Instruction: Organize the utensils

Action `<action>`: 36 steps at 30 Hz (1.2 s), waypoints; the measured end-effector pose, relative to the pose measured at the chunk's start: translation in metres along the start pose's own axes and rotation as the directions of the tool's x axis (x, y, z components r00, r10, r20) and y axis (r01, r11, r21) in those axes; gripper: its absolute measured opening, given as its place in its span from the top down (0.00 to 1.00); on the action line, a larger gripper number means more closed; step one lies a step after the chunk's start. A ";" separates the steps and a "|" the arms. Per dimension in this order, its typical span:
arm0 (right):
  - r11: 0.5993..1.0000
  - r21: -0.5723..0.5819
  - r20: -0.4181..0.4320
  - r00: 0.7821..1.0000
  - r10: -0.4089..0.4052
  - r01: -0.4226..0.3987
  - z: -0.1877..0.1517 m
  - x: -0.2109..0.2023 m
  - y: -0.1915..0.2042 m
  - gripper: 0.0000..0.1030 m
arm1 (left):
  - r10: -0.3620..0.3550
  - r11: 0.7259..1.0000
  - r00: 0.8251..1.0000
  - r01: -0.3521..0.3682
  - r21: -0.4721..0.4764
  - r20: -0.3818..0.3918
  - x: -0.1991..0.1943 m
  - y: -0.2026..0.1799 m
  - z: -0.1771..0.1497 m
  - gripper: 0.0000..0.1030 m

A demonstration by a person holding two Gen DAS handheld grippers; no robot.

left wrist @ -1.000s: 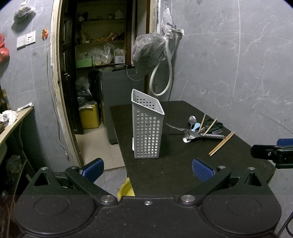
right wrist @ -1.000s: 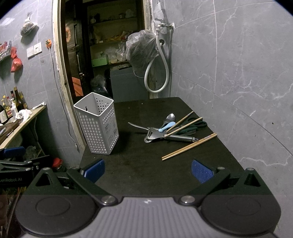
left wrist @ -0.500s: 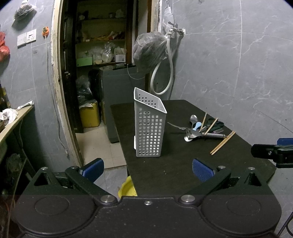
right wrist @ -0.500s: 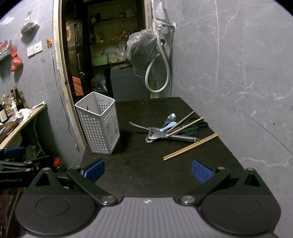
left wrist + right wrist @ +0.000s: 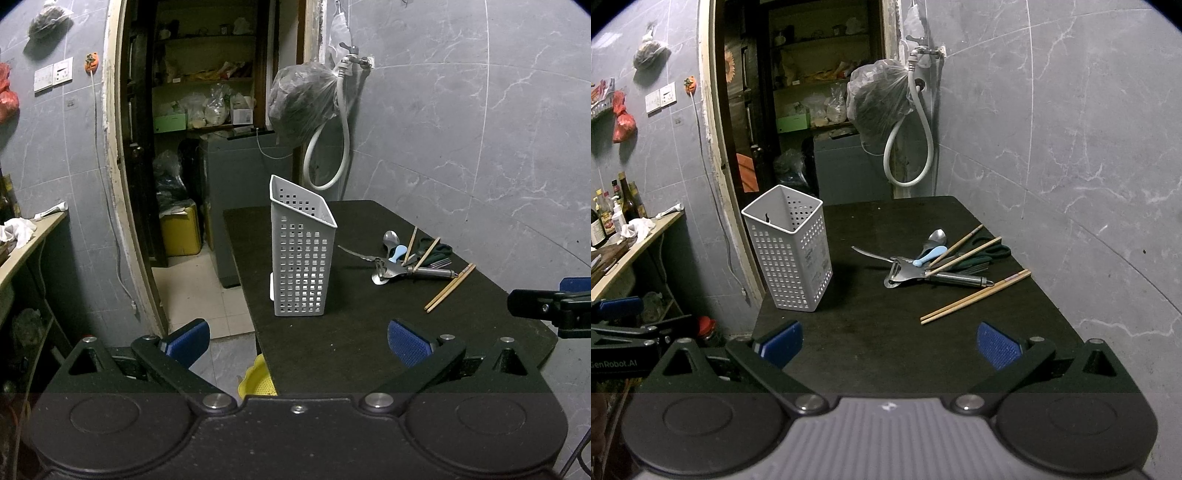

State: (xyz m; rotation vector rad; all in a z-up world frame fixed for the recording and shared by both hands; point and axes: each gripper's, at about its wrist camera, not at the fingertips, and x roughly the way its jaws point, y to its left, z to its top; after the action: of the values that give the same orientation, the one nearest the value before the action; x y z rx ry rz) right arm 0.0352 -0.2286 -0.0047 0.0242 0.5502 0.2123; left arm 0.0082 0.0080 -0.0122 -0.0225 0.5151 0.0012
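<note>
A white perforated utensil holder (image 5: 301,254) (image 5: 792,251) stands upright on the left part of a black table (image 5: 369,332) (image 5: 886,339). To its right lies a pile of utensils (image 5: 406,258) (image 5: 938,262): a metal spoon, a blue-handled spoon, a peeler, a fork, green scissors and wooden chopsticks. One chopstick pair (image 5: 975,297) lies nearest the front. My left gripper (image 5: 297,338) is open and empty at the table's near left corner. My right gripper (image 5: 888,339) is open and empty over the near edge, and shows at the right of the left wrist view (image 5: 550,306).
A grey tiled wall runs along the table's right side. A tap with a hose and a hanging plastic bag (image 5: 879,99) are behind the table. An open doorway with shelves is at the back left. A wooden counter with bottles (image 5: 613,218) stands far left.
Both grippers have drifted slightly, so the holder and utensils sit a little further right in both views. Nothing was taken hold of; both stay open.
</note>
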 end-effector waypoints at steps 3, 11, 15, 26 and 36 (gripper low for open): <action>1.000 0.000 -0.001 1.000 0.000 0.000 0.002 0.003 0.001 0.00 | 0.000 1.000 1.000 0.000 0.001 0.000 0.000 0.000 0.000 0.01; 1.000 -0.001 -0.003 1.000 -0.001 0.001 0.002 0.005 0.001 0.00 | -0.001 1.000 1.000 0.001 0.002 -0.004 0.002 -0.001 0.000 0.01; 1.000 -0.001 -0.004 1.000 -0.001 0.001 0.003 0.004 0.001 0.00 | -0.002 1.000 1.000 0.002 0.003 -0.004 0.002 -0.001 0.000 0.01; 1.000 -0.002 -0.009 1.000 -0.002 0.002 0.003 0.007 -0.001 0.00 | -0.003 1.000 1.000 0.003 0.004 -0.017 0.007 0.000 -0.001 0.01; 1.000 -0.005 -0.024 1.000 -0.007 0.007 0.006 0.009 0.000 0.00 | -0.007 1.000 1.000 0.007 0.007 -0.030 0.011 0.002 0.001 0.01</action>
State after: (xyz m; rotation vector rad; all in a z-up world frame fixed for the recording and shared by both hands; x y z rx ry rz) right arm 0.0458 -0.2261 -0.0036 0.0150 0.5736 0.2069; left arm 0.0185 0.0102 -0.0167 -0.0173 0.5447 -0.0081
